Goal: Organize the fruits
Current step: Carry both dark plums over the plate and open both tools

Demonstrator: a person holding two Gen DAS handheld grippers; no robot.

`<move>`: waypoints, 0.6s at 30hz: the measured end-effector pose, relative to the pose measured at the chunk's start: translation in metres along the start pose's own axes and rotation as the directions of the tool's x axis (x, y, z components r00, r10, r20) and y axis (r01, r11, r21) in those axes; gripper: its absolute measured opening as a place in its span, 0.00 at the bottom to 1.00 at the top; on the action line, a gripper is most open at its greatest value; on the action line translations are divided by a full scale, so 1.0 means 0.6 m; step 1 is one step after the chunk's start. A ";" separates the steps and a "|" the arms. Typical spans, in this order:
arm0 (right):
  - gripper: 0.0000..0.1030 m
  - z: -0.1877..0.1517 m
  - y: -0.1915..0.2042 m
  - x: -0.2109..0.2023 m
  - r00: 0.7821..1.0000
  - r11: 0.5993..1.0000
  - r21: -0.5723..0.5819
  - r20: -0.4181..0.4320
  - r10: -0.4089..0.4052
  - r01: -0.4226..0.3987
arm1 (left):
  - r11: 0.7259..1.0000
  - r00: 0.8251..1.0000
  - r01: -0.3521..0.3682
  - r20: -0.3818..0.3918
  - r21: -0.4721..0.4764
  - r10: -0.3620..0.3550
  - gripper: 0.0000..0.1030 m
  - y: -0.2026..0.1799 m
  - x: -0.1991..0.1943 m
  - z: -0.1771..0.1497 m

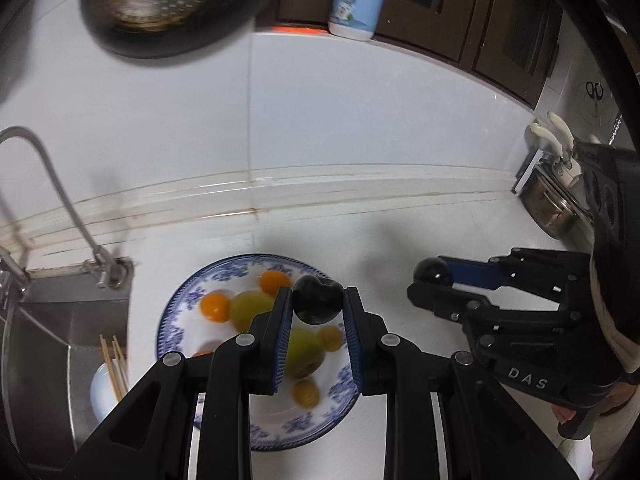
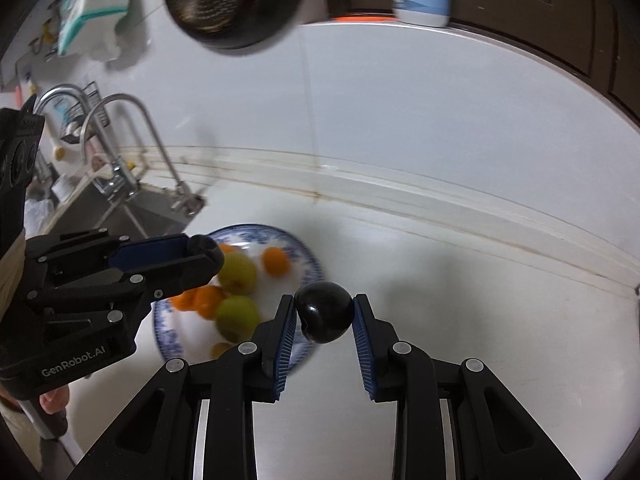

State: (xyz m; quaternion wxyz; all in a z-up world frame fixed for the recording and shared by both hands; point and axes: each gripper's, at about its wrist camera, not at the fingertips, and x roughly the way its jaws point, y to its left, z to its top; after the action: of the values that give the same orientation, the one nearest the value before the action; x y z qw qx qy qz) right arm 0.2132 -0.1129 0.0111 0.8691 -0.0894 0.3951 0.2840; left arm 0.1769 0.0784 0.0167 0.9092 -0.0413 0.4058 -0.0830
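Two dark plums held aloft, one per hand-held gripper. Left hand-held gripper point(image 1: 318, 304) pinching a dark plum point(image 1: 318, 299) between its blue pads, directly above the blue-patterned plate point(image 1: 180, 304) of orange and green fruit point(image 1: 252, 308). Right hand-held gripper point(image 2: 325, 312) pinching another dark plum point(image 2: 325, 312), just right of the same plate point(image 2: 310, 256), over bare tabletop point(image 2: 460, 300).

Best to keep both grips firm but gentle and carry level, probably toward the hanging colander point(image 1: 176, 4) ahead and above.

From the left wrist: sink point(image 1: 48, 340), chopsticks point(image 1: 114, 364), steel pot point(image 1: 552, 208) far right. From the right wrist: second faucet point(image 2: 60, 96), dish rack, hanging packet point(image 2: 96, 4).
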 end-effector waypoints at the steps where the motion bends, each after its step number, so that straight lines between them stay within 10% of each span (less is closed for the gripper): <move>1: 0.29 -0.001 0.016 0.009 1.000 1.000 0.001 -0.002 0.003 -0.003 | 1.000 1.000 -0.006 0.003 0.002 0.006 0.25 0.005 -0.005 -0.004; 18: 0.29 -0.058 0.131 0.116 0.994 0.999 0.011 -0.102 0.049 -0.048 | 0.999 0.998 0.029 -0.055 -0.040 -0.031 0.25 0.079 0.010 -0.104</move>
State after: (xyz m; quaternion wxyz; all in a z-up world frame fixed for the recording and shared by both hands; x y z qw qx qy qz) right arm 0.1836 -0.0320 -0.0584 0.8410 -0.0904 0.4423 0.2982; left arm 0.1396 0.1233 -0.0361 0.8952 -0.0630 0.4320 -0.0898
